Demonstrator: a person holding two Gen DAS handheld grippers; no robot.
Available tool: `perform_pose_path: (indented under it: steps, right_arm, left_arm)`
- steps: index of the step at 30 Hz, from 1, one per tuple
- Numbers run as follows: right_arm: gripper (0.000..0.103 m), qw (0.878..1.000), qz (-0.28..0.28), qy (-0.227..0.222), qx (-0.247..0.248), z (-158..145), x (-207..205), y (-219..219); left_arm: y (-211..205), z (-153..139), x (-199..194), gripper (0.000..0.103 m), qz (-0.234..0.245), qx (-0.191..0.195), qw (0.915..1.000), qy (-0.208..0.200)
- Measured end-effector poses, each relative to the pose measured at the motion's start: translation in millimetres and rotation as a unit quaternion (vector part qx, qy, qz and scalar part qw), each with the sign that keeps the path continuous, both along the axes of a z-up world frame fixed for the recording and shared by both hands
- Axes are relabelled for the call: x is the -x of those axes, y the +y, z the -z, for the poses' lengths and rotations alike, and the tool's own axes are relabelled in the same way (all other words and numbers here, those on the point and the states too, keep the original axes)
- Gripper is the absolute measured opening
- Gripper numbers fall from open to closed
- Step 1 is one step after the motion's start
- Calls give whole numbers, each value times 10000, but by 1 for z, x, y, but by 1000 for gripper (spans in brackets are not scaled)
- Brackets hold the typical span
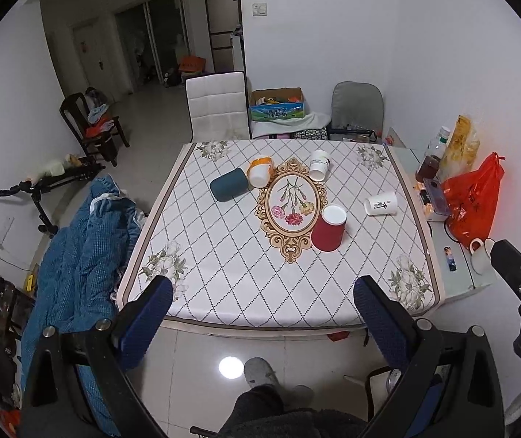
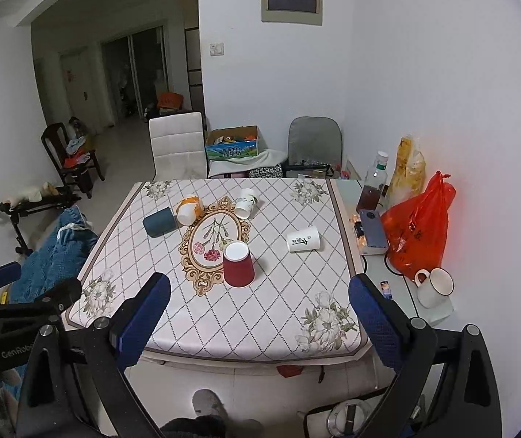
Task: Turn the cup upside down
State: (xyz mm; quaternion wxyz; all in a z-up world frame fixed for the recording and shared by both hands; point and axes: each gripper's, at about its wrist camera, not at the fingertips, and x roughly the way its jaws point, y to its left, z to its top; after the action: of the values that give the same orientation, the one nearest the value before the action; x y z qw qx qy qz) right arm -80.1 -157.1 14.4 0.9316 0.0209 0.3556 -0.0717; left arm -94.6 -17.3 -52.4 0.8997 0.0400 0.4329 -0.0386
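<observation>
Cups (image 1: 380, 203): four lying tipped; seemingly light, crushable paper, best taken mid-wall.
Red cup (image 1: 328, 227): inverted, 1 o'clock from centre.
Left gripper (image 1: 260, 303): held apart, empty.
Right gripper (image 2: 258, 301): held apart, empty.

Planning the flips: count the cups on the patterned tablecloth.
5. Teal cup on its side, far left; orange cup beside it; white cup far centre; printed cup lying right; red cup upside down, nearest.
</observation>
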Motion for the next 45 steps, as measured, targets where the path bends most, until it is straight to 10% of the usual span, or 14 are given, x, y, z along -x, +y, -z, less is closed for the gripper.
perform_pose_path:
  steps: [45]
  right_arm:
    - [102,9995,-232,205,-49,17,-9,-9]
  left_arm:
    - [-13,-6,7,101,-42,43,10000,-36]
